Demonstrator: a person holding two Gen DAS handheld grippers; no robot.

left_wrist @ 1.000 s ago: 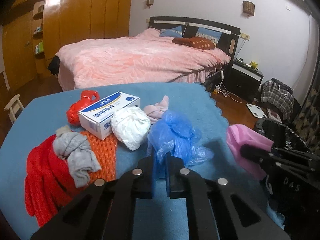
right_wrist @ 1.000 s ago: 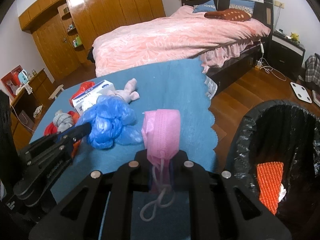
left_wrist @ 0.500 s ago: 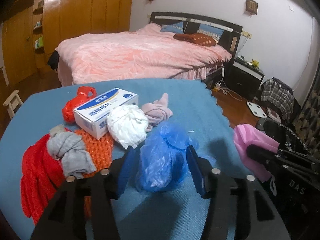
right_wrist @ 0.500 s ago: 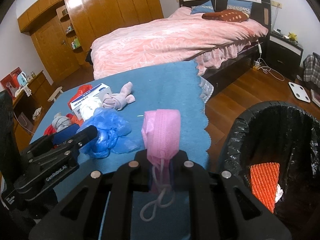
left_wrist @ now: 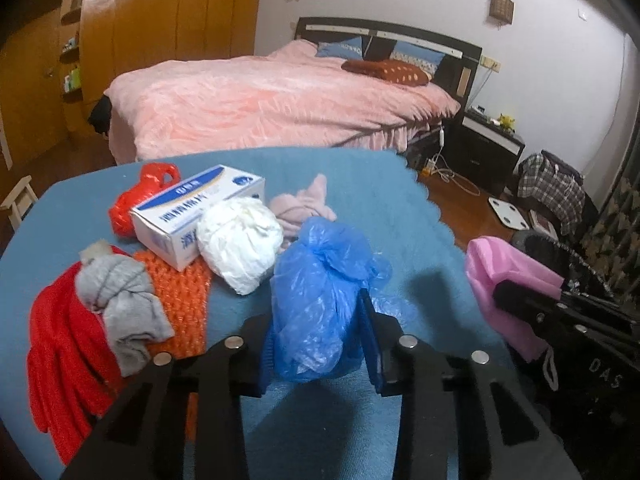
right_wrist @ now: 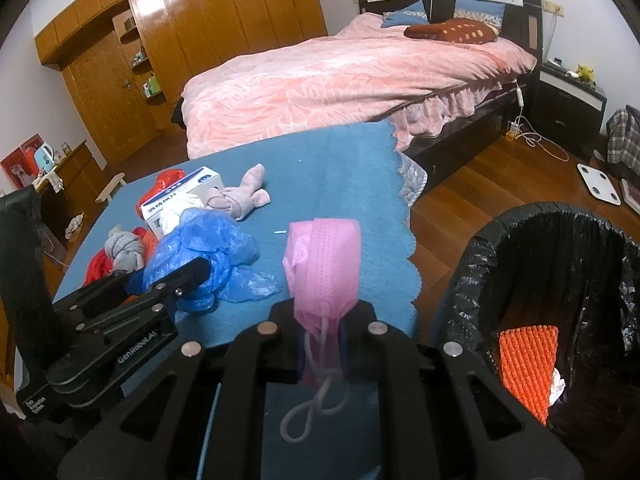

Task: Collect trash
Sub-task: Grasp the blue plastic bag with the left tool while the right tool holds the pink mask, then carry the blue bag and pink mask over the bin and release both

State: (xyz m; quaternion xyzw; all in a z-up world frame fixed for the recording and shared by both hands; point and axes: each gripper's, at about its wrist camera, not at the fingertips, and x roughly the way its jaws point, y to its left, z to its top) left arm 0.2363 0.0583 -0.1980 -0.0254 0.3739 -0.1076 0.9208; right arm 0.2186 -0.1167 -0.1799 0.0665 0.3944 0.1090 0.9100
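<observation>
My left gripper (left_wrist: 318, 344) is open with its jaws on either side of a crumpled blue plastic bag (left_wrist: 320, 296) that lies on the blue tablecloth (left_wrist: 360, 184). The bag also shows in the right wrist view (right_wrist: 204, 252). My right gripper (right_wrist: 320, 340) is shut on a pink face mask (right_wrist: 324, 264) and holds it above the table's right edge, left of a black-lined trash bin (right_wrist: 560, 300). The mask shows in the left wrist view (left_wrist: 508, 276). An orange mesh piece (right_wrist: 524, 364) lies in the bin.
On the table lie a white box (left_wrist: 196, 212), a white crumpled wad (left_wrist: 240, 244), a red bag (left_wrist: 136, 200), grey cloth (left_wrist: 120, 300), red cloth (left_wrist: 64, 352), orange mesh (left_wrist: 176, 292) and a pink sock (left_wrist: 304, 208). A pink bed (left_wrist: 272, 104) stands behind.
My left gripper opened, let go of the blue bag, then narrowed partway around it. My right gripper, still holding the pink mask, has drawn back a little beside the bin.
</observation>
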